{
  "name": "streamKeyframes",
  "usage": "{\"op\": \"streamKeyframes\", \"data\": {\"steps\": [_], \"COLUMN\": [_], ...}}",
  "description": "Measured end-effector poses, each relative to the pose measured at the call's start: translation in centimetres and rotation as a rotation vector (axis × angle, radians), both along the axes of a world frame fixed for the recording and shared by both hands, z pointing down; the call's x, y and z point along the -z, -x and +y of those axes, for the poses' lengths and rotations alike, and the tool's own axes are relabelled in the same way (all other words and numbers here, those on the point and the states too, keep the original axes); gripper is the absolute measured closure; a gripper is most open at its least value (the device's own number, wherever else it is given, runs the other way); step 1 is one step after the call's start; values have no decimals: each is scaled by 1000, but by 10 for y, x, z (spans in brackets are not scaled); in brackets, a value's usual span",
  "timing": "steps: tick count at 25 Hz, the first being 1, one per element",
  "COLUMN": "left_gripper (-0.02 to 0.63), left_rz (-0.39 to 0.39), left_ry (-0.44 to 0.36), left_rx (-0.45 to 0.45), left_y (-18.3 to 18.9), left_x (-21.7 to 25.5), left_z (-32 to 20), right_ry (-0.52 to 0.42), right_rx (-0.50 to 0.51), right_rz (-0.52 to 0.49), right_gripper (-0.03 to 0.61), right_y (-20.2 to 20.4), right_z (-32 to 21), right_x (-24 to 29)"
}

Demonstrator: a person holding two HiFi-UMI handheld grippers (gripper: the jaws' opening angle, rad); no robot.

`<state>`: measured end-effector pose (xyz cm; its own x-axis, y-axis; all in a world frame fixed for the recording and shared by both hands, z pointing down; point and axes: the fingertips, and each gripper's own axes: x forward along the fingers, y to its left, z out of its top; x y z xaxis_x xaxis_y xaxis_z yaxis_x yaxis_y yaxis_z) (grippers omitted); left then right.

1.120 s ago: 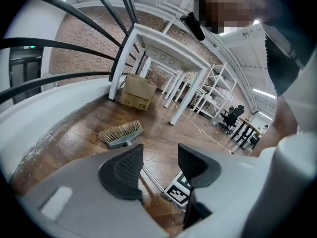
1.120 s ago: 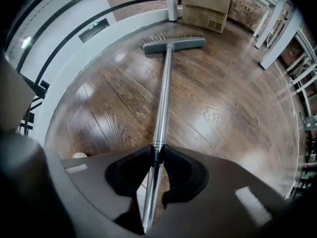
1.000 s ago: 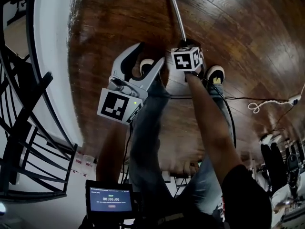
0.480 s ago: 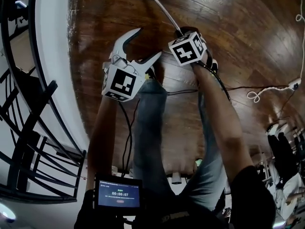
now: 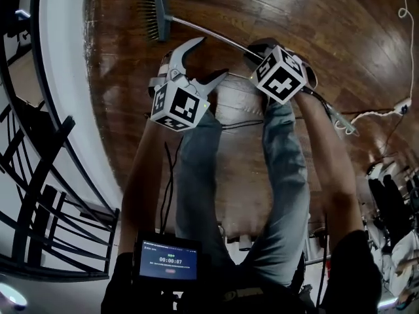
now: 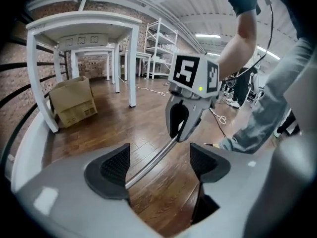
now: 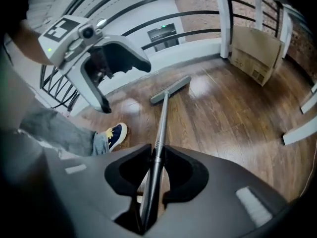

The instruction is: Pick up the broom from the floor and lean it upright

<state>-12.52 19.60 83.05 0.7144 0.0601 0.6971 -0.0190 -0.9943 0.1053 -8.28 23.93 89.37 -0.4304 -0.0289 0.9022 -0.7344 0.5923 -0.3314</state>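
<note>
The broom has a steel handle (image 5: 209, 34) and a dark brush head (image 5: 152, 8) that rests on the wood floor at the top left of the head view. My right gripper (image 5: 258, 50) is shut on the handle (image 7: 157, 133), holding that end off the floor; the pads clamp the tube in the right gripper view. My left gripper (image 5: 200, 61) sits just left of it, its jaws opening wide. In the left gripper view the handle (image 6: 153, 160) crosses the gap between the left gripper's jaws (image 6: 161, 165), close to the left pad, with neither pad pressing on it.
A black railing (image 5: 39, 175) and a white curved ledge (image 5: 65, 77) run along the left. A cardboard box (image 6: 74, 103) stands under a white table (image 6: 81, 21). A white cable (image 5: 366, 139) lies on the floor at the right. The person's legs and shoe (image 7: 115, 133) are below the grippers.
The right gripper has risen and shifted right with the handle, bringing the brush head into view. The left gripper has rolled, moved up toward the handle, and its jaws have spread wider.
</note>
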Motion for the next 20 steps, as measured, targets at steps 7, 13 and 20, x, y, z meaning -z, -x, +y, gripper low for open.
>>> {"op": "streamKeyframes", "data": {"steps": [7,13,20], "left_gripper": [221,453,555], "left_rz": [-55,-93,-119], "left_ry": [-30,-74,-69], "left_rx": [-154,-279,-246], "left_y": [-30,-40,-36], "left_x": [-47,-67,-70], "left_z": [36,65,59], "right_ry": [-4,-67,-165], "right_rx": [308,488,596], "right_rz": [41,108,217], "right_gripper": [494,495,484], "right_y": [7,29,37], "right_z": [21,20,6], "right_x": [20,36,39]}}
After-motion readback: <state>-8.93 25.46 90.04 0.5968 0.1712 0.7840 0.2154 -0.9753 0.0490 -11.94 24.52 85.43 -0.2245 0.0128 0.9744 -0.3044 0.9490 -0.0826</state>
